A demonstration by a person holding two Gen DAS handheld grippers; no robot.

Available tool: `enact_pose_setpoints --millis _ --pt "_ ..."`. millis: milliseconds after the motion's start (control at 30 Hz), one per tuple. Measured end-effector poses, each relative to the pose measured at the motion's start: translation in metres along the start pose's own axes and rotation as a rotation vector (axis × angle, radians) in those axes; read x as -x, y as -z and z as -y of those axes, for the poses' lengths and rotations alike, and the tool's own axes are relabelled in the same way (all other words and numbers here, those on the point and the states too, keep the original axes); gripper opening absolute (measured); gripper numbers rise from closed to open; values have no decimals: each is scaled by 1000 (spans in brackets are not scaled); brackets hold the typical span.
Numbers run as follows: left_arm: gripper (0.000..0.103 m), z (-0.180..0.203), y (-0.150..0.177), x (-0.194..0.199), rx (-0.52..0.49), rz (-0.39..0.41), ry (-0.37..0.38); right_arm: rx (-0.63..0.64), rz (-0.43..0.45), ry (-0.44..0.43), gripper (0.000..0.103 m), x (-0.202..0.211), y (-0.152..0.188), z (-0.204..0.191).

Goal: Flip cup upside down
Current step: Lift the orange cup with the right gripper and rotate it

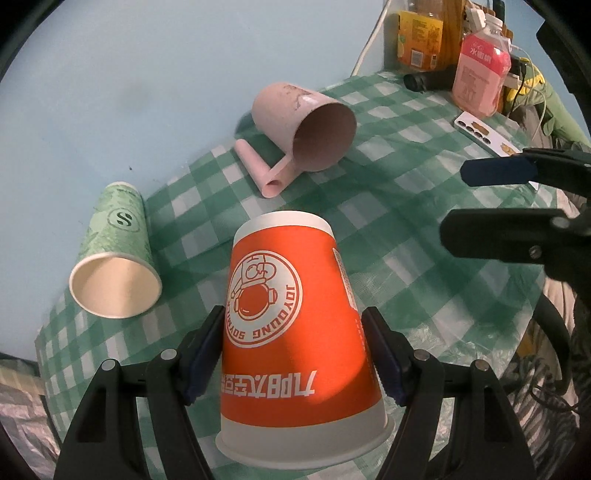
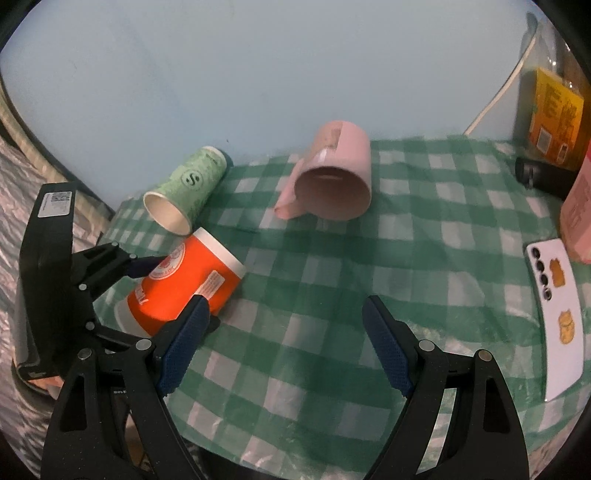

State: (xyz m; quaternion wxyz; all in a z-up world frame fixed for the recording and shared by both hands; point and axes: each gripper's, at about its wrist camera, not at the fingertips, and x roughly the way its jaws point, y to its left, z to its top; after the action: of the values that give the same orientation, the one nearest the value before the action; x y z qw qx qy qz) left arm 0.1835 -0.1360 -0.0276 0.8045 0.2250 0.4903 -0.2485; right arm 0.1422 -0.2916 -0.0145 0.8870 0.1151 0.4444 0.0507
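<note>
My left gripper (image 1: 293,328) is shut on an orange paper cup (image 1: 291,325). It holds the cup tilted, base away from the camera and rim toward it, over the green checked cloth (image 1: 406,229). In the right wrist view the same orange cup (image 2: 184,284) lies slanted in the left gripper (image 2: 173,280) at the left edge of the cloth (image 2: 332,295). My right gripper (image 2: 284,321) is open and empty over the cloth's front middle; its fingers show at the right of the left wrist view (image 1: 491,206).
A green paper cup (image 1: 114,254) lies on its side at the left, also in the right wrist view (image 2: 184,192). A pink handled mug (image 1: 306,125) lies on its side at the back. A phone (image 2: 557,314), a pink bottle (image 1: 480,74) and a yellow jar (image 1: 419,33) stand at the right.
</note>
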Motion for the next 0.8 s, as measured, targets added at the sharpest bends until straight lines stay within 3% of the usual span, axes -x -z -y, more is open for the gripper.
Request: enact_pose_setpoints --millis 367,567,667,800 --pt "76 -4 -2 10 32 19 -21 -18 -8 8 84 -7 -7 -3" --pt "81 -32 0 44 196 84 -43 -64 -9 -24 84 0 -16 -9" --pt "83 -57 12 62 325 147 -124 -92 -32 -37 84 -3 -19 -13" --pt "83 -77 31 73 416 194 -164 -155 -90 -90 84 -14 -21 -19"
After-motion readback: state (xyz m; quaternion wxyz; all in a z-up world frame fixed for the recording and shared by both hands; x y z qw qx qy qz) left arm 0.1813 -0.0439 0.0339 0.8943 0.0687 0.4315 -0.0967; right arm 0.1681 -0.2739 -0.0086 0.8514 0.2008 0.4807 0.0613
